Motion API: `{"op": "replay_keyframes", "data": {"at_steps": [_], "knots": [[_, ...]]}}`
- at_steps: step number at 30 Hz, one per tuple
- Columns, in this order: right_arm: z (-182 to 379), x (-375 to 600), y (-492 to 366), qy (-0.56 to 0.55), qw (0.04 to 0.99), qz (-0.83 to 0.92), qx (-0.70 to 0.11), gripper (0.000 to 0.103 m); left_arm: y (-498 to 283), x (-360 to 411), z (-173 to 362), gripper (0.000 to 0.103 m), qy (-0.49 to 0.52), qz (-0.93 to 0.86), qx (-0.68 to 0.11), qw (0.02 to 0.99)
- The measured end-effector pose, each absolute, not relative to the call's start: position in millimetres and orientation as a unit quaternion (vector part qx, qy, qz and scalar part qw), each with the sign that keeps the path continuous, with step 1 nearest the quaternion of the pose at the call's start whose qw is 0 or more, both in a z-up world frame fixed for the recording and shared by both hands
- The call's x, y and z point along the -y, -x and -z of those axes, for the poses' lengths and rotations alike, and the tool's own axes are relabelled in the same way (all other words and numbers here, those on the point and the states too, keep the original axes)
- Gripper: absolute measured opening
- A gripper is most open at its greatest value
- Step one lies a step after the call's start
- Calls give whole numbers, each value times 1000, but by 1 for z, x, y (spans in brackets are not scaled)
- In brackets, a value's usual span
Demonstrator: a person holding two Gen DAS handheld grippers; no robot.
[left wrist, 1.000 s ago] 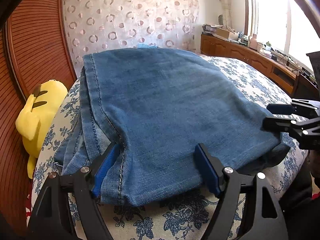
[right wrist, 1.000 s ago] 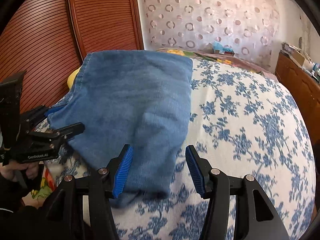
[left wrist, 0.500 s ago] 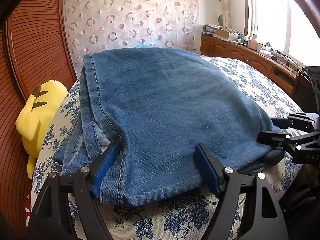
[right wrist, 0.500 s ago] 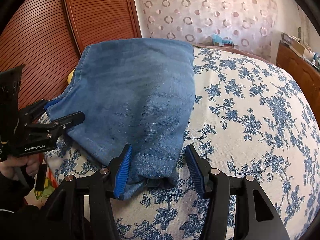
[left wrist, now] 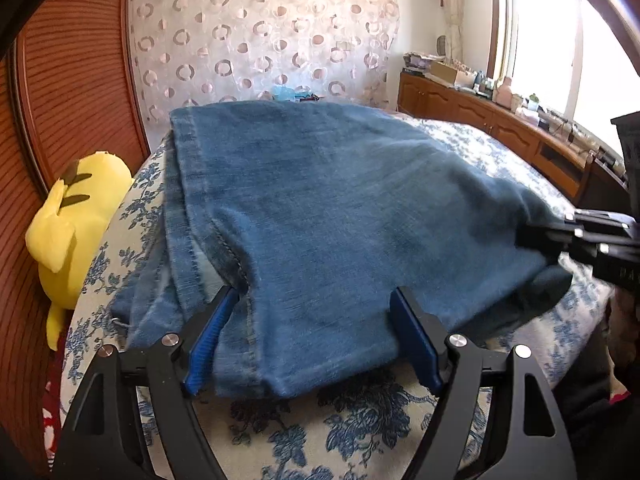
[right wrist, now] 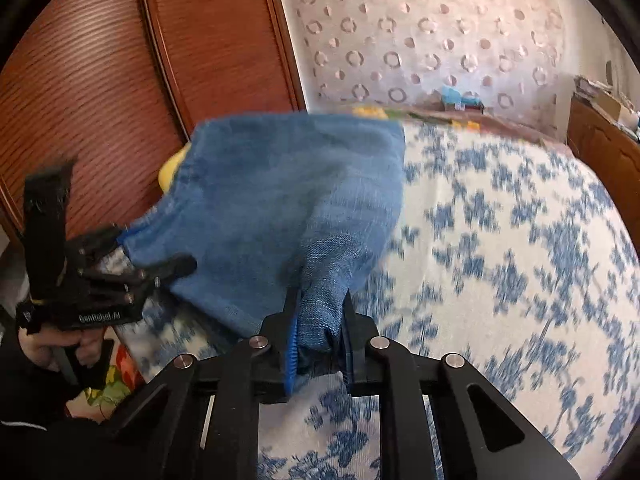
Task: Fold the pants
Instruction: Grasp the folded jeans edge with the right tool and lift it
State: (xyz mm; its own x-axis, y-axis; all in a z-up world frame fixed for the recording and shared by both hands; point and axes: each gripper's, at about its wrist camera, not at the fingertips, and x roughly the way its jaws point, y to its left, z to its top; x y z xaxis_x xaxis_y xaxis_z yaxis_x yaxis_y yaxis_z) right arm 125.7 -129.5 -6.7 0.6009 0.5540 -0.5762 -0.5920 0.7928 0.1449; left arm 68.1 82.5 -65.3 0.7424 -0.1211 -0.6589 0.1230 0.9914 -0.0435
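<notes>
Folded blue jeans (left wrist: 340, 208) lie on the floral bed cover (left wrist: 360, 436). My left gripper (left wrist: 314, 320) stands wide open astride their near hem; the denim lies flat between the blue pads (left wrist: 212, 328), unpinched. In the right wrist view the jeans (right wrist: 280, 184) look blurred. There my right gripper (right wrist: 320, 300) is closing, and its pads press a bunched corner of denim held slightly off the bed. The left gripper (right wrist: 160, 256) appears there at the jeans' left edge, and the right gripper (left wrist: 560, 236) shows at their right corner in the left wrist view.
A yellow plush toy (left wrist: 76, 220) lies between the bed and the ribbed wooden doors (left wrist: 72, 80) on the left. Low wooden cabinets (left wrist: 500, 128) with clutter run under the window at right. A patterned curtain (left wrist: 260, 40) hangs behind. A hand (right wrist: 36, 352) grips the left tool.
The right gripper's jaws have come together on the jeans' near right corner, bunching it and lifting it a little. The left gripper has kept its place and its width.
</notes>
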Motion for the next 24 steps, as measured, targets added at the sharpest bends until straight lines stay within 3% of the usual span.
{"op": "replay_keyframes", "data": {"at_steps": [12, 24], "knots": [[-57, 78, -138, 53, 900, -363, -236, 12, -59, -149, 61, 79, 43, 7, -349, 936], [-55, -12, -153, 82, 855, -465, -216, 11, -41, -189, 58, 79, 47, -25, -334, 941]]}}
